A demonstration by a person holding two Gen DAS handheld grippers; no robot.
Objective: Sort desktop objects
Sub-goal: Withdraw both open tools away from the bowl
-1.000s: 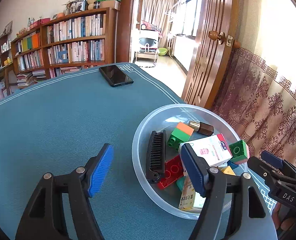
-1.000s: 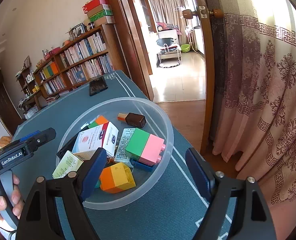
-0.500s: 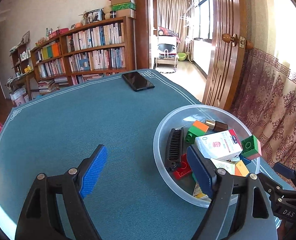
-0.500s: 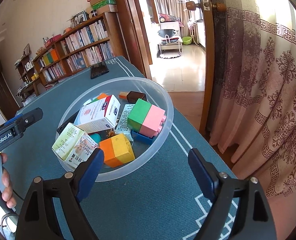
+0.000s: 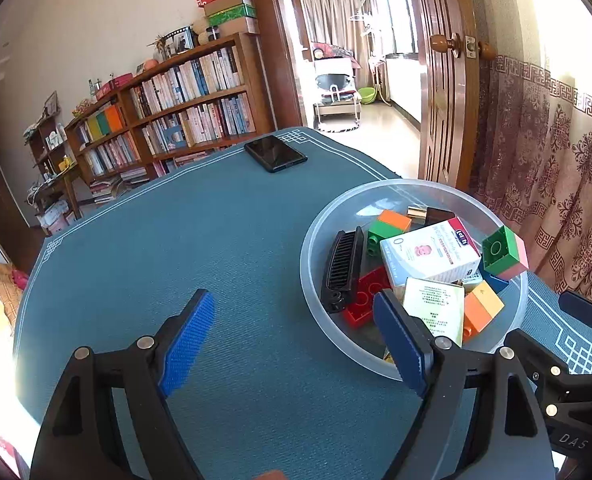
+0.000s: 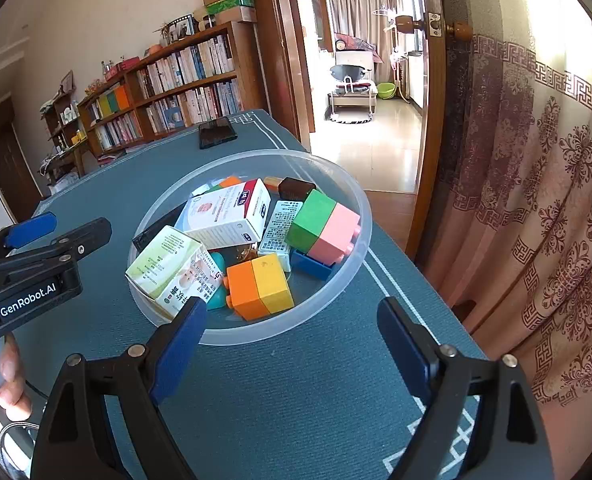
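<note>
A clear plastic bowl (image 6: 256, 155) on the blue-green tablecloth holds several objects. Among them are a green-and-pink brick (image 6: 322, 224), an orange-and-yellow brick (image 6: 260, 286), a white-and-red carton (image 6: 232, 212), a green-and-white carton (image 6: 172, 266) and a black comb (image 5: 342, 268). My right gripper (image 6: 292, 314) stands open just short of the bowl's near rim, nothing between its pads. My left gripper (image 5: 292, 314) is open over bare cloth to the left of the bowl (image 5: 376, 196), its right finger (image 5: 396, 332) in front of the rim.
A black phone (image 5: 275, 153) lies near the table's far edge. The table edge runs close past the bowl on the right, with a patterned curtain (image 6: 536, 200) and a wooden door beyond. A bookshelf stands behind the table. A hand (image 6: 10, 380) grips the left tool.
Both grippers have drawn back from the bowl. The right gripper's left finger was over the bowl and now sits outside its rim. The left view has swung left. The bowl's contents have not moved.
</note>
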